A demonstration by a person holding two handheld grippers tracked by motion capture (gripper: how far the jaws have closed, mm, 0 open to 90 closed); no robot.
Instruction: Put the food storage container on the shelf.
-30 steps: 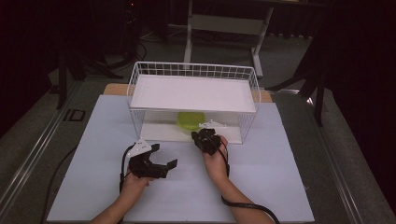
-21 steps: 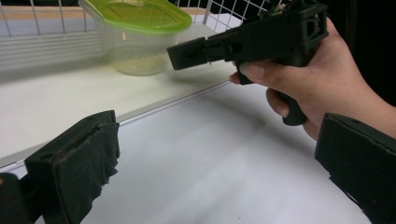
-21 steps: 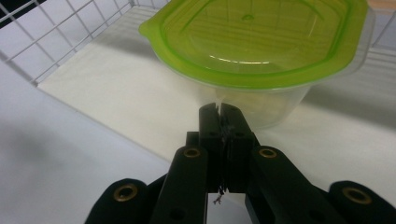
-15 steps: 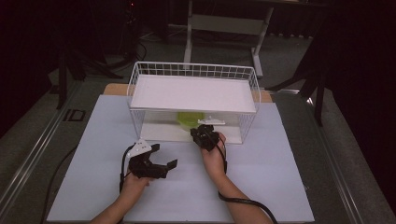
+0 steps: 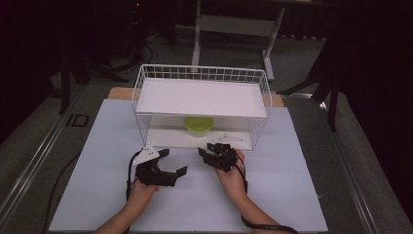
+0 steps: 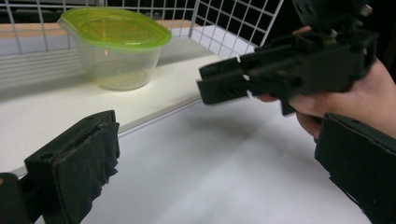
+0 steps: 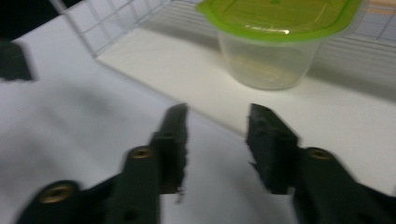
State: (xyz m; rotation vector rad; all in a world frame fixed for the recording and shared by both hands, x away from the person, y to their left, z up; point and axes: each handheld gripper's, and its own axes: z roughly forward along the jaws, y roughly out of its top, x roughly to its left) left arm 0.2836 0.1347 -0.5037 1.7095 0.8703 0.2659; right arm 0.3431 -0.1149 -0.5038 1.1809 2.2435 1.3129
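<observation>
Standing upright: container (image 7: 275,44), green lid up | left gripper (image 5: 171,164) wide open, empty | right gripper (image 7: 217,116) part-open, empty

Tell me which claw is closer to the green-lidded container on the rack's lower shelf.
Right. The right claw sits just in front of the container, near the shelf edge. The left claw is farther back and off to the left.

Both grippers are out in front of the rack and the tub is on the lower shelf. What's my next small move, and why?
Probably ease the right gripper forward toward the green-lidded tub. Its jaws are open with nothing between them, and the tub stands upright on the lower shelf just ahead, slightly to one side. The left gripper is open too, but farther off.
</observation>
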